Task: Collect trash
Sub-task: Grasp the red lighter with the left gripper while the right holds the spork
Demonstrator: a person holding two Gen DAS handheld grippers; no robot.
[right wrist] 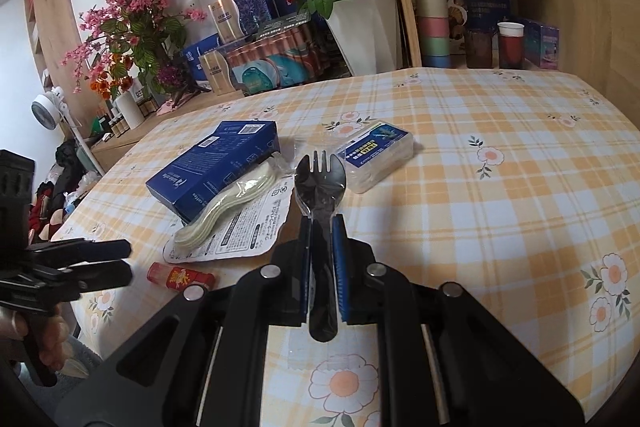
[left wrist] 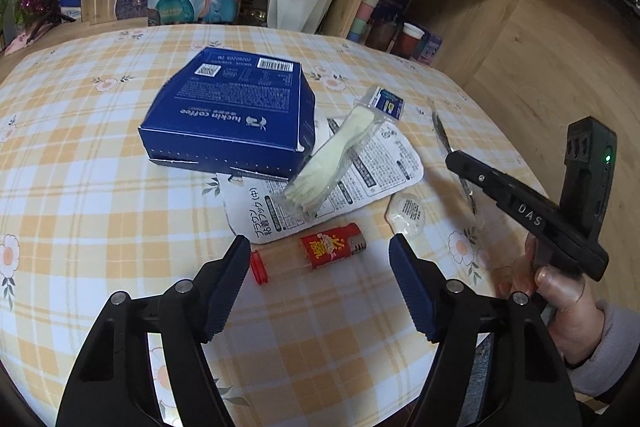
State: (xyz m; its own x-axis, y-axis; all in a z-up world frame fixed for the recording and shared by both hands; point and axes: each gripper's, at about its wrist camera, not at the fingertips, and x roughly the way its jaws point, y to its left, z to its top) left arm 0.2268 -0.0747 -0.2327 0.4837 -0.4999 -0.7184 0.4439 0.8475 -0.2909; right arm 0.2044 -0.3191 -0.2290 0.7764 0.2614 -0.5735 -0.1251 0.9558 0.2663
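Note:
My right gripper (right wrist: 322, 227) is shut on a black plastic spork (right wrist: 320, 183) in a clear wrapper and holds it above the table; the spork also shows in the left wrist view (left wrist: 442, 137). My left gripper (left wrist: 320, 247) is open just short of a red lighter (left wrist: 320, 251), which sits between its fingertips. Beyond it lie a white printed package backing (left wrist: 376, 163), a stack of white plastic forks in wrap (left wrist: 332, 155) and a blue Luckin Coffee box (left wrist: 228, 115). A small clear round lid (left wrist: 408, 213) lies at the right.
The table has a yellow plaid floral cloth (right wrist: 500, 227). A clear box with a blue label (right wrist: 376, 155) lies mid-table. Flower pots (right wrist: 368, 27), packaged goods and a wooden shelf with cups (right wrist: 432, 19) stand behind the table.

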